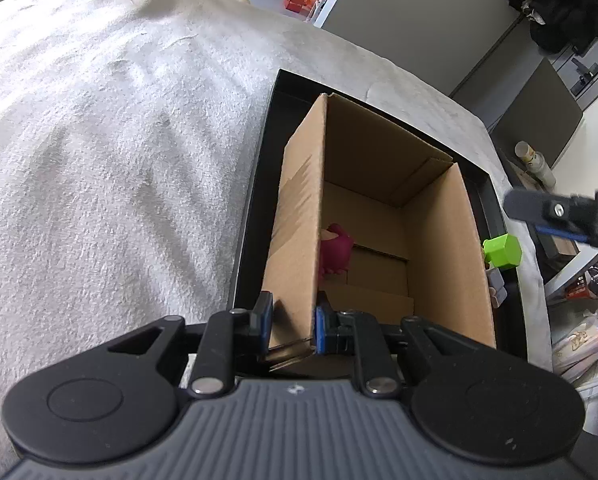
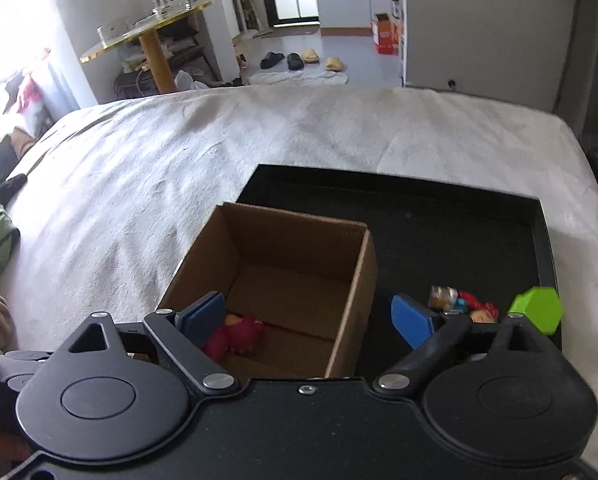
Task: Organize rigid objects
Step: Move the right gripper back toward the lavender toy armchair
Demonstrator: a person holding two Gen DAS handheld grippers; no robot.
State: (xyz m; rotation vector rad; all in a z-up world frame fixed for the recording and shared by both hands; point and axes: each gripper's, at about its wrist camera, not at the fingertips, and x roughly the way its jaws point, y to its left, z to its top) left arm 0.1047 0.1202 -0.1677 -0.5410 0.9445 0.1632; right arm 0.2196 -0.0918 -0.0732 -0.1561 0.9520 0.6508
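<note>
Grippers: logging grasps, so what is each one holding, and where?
Left gripper clamps the cardboard box by its near wall's top edge. Right gripper is open, holding nothing.

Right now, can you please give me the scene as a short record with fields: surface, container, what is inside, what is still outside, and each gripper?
surface: white cloth with a black tray on it
container: open cardboard box standing in the tray
inside box: magenta toy on the floor of the box
outside box: green hexagonal block and small red and blue figures, in the tray beside the box
left gripper: shut on the box wall
right gripper: open, nothing between the pads
</note>
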